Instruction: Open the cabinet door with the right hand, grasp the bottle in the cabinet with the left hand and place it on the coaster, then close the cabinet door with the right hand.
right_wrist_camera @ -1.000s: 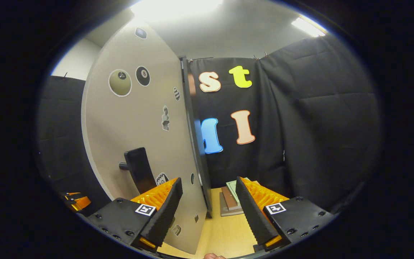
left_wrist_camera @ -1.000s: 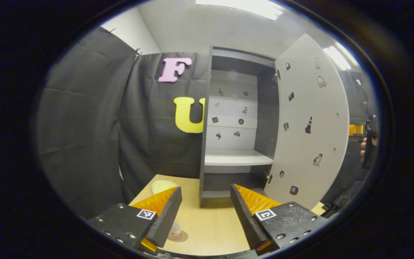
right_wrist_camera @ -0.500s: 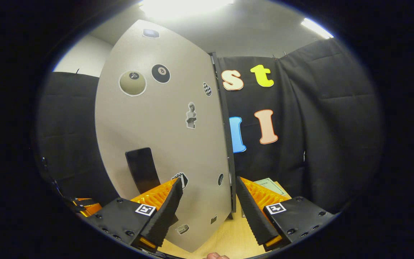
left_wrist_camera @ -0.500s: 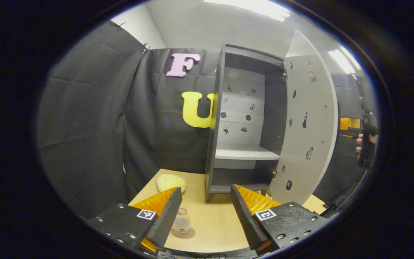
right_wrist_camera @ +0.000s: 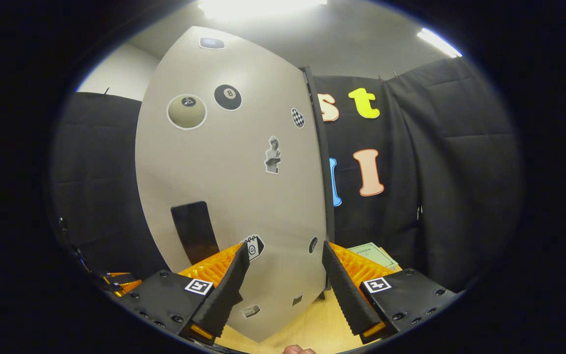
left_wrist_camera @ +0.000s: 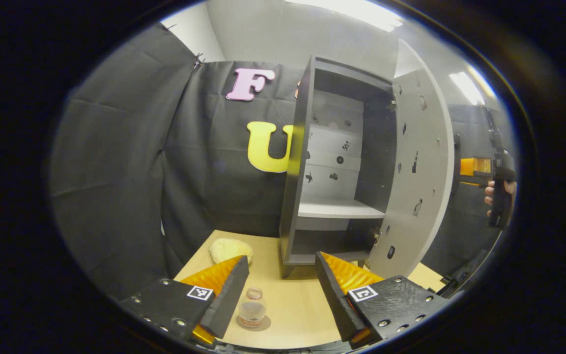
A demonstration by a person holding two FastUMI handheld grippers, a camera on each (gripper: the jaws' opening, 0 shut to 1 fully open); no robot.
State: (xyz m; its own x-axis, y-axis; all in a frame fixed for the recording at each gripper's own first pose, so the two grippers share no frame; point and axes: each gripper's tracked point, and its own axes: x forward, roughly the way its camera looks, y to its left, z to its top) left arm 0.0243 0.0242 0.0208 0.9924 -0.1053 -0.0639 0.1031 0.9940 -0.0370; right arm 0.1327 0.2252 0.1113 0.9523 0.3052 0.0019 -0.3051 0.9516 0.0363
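Observation:
A small clear bottle stands upright on a round coaster on the wooden table, just right of my left finger. My left gripper is open and empty, held back from the bottle. Behind it the dark cabinet stands with bare shelves, its pale door partly swung in. In the right gripper view the door's outer face looms close, with a black handle to the left of my open right gripper. Both fingers are near the face and pinch nothing.
A pale yellow lump lies on the table left of the cabinet. A hand holds the other gripper past the door's edge. Stacked books lie on the table right of the door. Black cloth walls close in all round.
The door has swung further toward the cabinet. My left gripper has drawn back, so the bottle on the coaster shows more fully. The right gripper now faces the door's outer side more squarely.

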